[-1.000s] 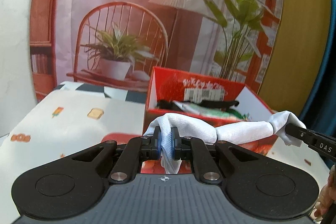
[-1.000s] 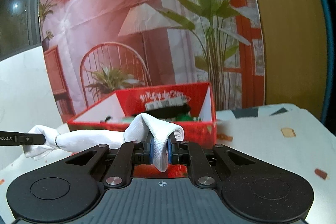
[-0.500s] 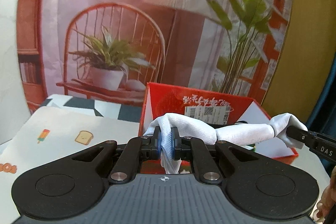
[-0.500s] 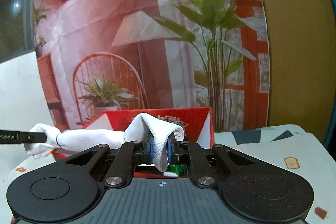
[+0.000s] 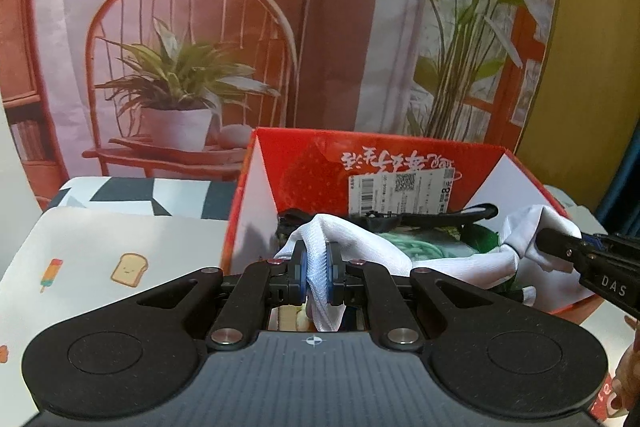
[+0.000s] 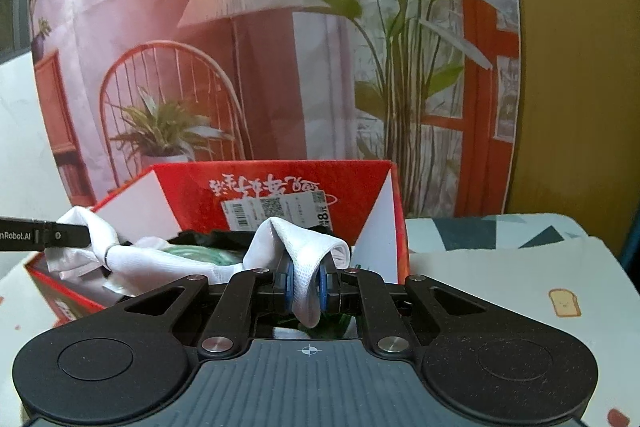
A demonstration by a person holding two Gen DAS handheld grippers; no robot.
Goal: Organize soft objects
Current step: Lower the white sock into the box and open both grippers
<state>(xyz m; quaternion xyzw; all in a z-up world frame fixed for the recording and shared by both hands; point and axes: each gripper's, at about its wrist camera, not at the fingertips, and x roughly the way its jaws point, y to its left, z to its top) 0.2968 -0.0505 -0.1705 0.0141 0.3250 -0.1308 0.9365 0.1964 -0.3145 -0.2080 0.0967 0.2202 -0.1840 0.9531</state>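
Left wrist view: the letters "DAS" were read in white on the black finger of the right claw (image 5: 560, 247) at the right edge, and in the right wrist view "nRobot.AI" was seen on the finger of the left claw (image 6: 86, 235) at the left edge. On the inner back wall of the red cardboard box (image 5: 304, 167) white brush-style characters were printed upside down (they could not be read), and below them a white shipping label (image 5: 402, 189) with a barcode, a QR code and a large "8" was stuck.

The white cloth (image 5: 384, 247), a soft ribbed knit twisted into a rope, was stretched between the two claws above the open box. One end was pinched between the blue pads (image 5: 303, 273) of the left claw, which was closed tight on it, with a tail of fabric hanging below. The other end was clamped in the same way by the right claw, likewise closed down on the fabric.

Inside the box a black strap (image 5: 436, 217) and something green (image 5: 424, 247) with a wavy pattern were lying beneath the cloth. The box was set on the bench (image 5: 100, 251), which was covered by a smooth pale sheet printed with toast and ice-lolly cartoons. A creased printed backdrop (image 5: 192, 27) of a chair, a lamp and plants was hung behind.
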